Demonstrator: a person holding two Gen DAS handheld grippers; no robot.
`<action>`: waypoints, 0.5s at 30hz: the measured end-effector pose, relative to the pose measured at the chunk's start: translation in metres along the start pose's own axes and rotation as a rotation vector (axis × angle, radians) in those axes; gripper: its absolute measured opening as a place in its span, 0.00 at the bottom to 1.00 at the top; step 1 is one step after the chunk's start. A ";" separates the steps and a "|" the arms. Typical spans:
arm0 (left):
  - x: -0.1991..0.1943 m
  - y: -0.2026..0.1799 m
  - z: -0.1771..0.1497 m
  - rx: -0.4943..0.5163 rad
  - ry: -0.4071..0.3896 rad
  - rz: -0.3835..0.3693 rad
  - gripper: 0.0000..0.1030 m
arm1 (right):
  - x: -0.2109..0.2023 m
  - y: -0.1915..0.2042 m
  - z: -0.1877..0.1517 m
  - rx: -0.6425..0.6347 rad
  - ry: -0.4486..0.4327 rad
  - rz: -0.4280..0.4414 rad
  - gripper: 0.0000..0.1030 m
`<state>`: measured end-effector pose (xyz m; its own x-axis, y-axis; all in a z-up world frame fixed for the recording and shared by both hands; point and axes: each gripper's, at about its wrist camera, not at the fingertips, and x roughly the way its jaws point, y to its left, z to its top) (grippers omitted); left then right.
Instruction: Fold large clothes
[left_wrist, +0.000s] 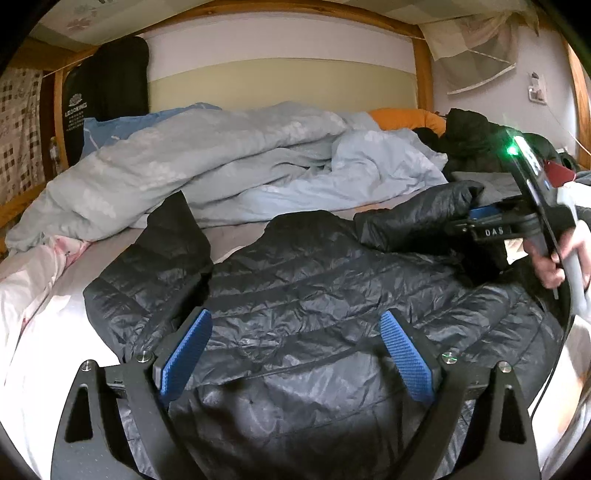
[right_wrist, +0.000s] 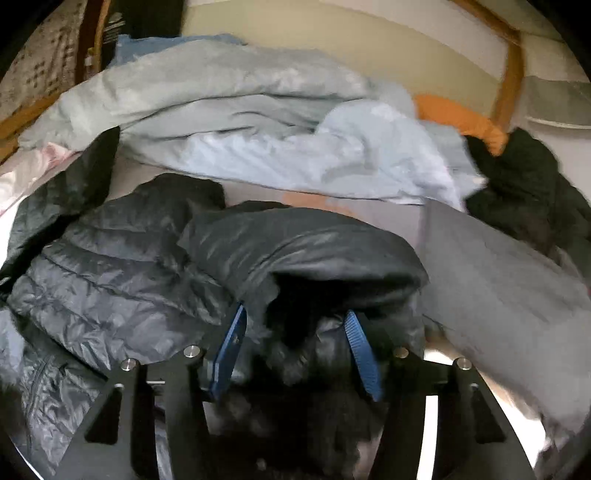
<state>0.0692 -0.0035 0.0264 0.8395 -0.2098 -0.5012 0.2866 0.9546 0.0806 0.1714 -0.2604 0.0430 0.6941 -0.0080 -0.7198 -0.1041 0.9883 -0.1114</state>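
Observation:
A black quilted puffer jacket (left_wrist: 314, 295) lies spread on the bed. Its left sleeve (left_wrist: 166, 236) points toward the bedding. Its right sleeve (left_wrist: 417, 218) is folded inward across the shoulder. My left gripper (left_wrist: 295, 325) hovers over the jacket's body, jaws wide open with nothing between them. In the right wrist view the folded sleeve (right_wrist: 303, 243) bulges between the blue pads (right_wrist: 232, 343) of my right gripper (right_wrist: 295, 328). Those jaws stand apart and loose around the fabric, not pinching it. The right gripper (left_wrist: 476, 221), held by a hand (left_wrist: 554, 258), sits at the sleeve's cuff.
A rumpled pale blue duvet (left_wrist: 221, 162) is heaped behind the jacket. Dark clothes (left_wrist: 476, 136) and an orange pillow (left_wrist: 402, 118) lie at the back right. Pink-white bedding (left_wrist: 33, 295) sits on the left, a grey garment (right_wrist: 498, 266) on the right. A wooden bunk frame (left_wrist: 423, 66) surrounds the bed.

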 end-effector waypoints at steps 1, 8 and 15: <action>0.001 0.000 0.000 -0.001 0.002 0.003 0.90 | 0.003 0.002 0.001 0.009 -0.002 0.022 0.51; -0.005 0.004 0.002 -0.013 -0.025 0.009 0.90 | -0.027 0.019 0.015 0.072 -0.118 0.211 0.03; -0.006 -0.013 0.008 -0.056 0.004 -0.078 0.89 | -0.111 0.034 0.025 0.060 -0.328 0.569 0.03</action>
<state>0.0645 -0.0162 0.0355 0.8137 -0.2836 -0.5073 0.3252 0.9456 -0.0070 0.1085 -0.2219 0.1357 0.7247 0.5552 -0.4081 -0.4851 0.8317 0.2702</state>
